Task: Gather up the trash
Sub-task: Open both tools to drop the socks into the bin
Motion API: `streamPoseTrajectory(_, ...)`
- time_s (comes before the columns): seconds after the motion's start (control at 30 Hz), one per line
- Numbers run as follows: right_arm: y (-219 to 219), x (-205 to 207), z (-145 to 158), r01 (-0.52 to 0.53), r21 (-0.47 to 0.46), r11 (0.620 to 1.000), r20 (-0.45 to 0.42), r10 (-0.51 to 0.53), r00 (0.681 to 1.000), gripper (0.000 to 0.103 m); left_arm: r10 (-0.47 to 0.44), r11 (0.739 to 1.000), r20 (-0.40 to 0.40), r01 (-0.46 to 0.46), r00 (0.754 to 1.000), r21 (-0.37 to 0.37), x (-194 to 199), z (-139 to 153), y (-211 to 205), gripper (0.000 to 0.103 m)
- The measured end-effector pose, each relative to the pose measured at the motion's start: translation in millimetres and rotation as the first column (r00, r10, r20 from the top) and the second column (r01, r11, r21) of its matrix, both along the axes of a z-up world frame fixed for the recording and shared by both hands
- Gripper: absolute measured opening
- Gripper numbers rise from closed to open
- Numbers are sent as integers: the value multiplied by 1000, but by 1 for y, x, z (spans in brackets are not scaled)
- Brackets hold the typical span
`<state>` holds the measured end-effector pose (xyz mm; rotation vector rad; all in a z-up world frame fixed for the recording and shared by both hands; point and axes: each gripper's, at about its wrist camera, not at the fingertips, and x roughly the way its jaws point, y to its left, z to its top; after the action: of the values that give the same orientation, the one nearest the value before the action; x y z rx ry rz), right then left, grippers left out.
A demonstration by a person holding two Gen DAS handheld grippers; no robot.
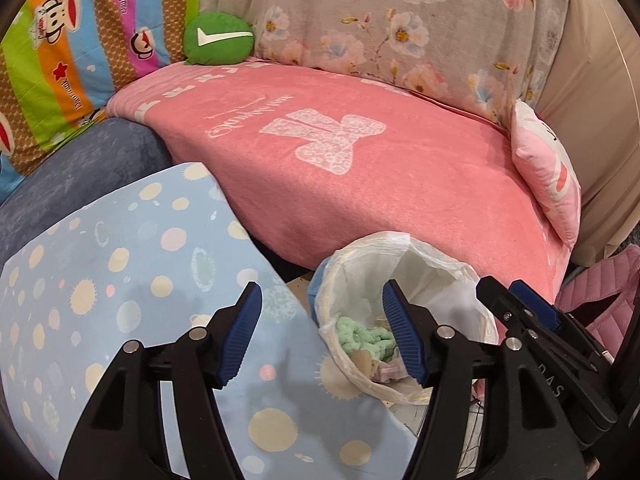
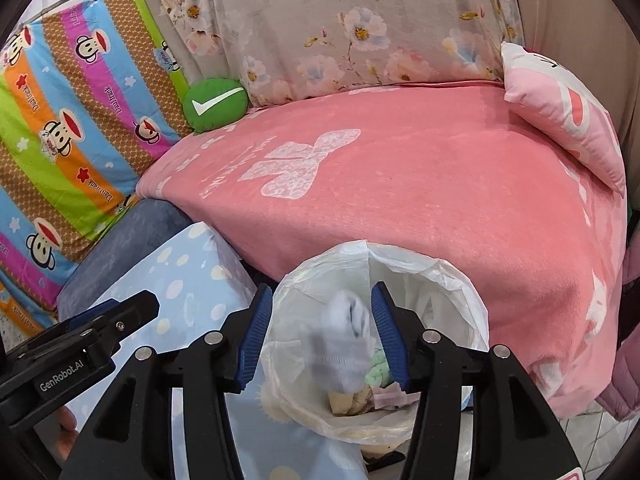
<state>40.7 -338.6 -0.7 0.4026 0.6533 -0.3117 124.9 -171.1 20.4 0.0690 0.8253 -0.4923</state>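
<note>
A small bin lined with a white plastic bag (image 1: 436, 280) (image 2: 440, 280) stands on the floor against the pink-covered sofa. Inside lie a mint green knit piece (image 1: 360, 334) (image 2: 376, 374), tan paper and pink scraps. My right gripper (image 2: 320, 332) is open right over the bin mouth. A blurred white crumpled piece (image 2: 340, 344) is between its fingers, not gripped, dropping into the bag. My left gripper (image 1: 320, 336) is open and empty, at the bin's left rim, over the blue dotted cushion (image 1: 132, 300). The right gripper also shows in the left wrist view (image 1: 520, 300).
A pink blanket (image 1: 380, 168) covers the sofa seat behind the bin. A green check-mark cushion (image 1: 218, 38), a floral back cushion (image 1: 380, 12), a pink pillow (image 1: 548, 172) and a striped monkey-print cloth (image 1: 72, 52) surround it. A pink padded jacket (image 1: 600, 300) lies at the right.
</note>
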Motion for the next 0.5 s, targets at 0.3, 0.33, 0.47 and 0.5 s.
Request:
streamPoseTrajectory(0.3, 13, 0, 2, -55, -44, 998, -36, 54, 998, 68, 63, 998, 15, -63, 998, 23, -2, -10, 23, 72)
streamPoseTrajectory(0.33, 15, -1, 1, -64, -56, 996, -47, 61, 997, 73, 69, 997, 20, -70, 997, 31, -3, -12, 25, 72)
streamPoseTrajectory(0.47, 23, -7, -4, -96, -98, 991, -93, 87, 992, 81, 82, 994, 31, -84, 996, 69, -11, -21, 31, 82)
streamPoseTrajectory(0.5, 25, -9, -6, -99, -111, 989, -104, 87, 991, 83, 88, 993, 39, -91, 995, 78, -13, -23, 32, 84)
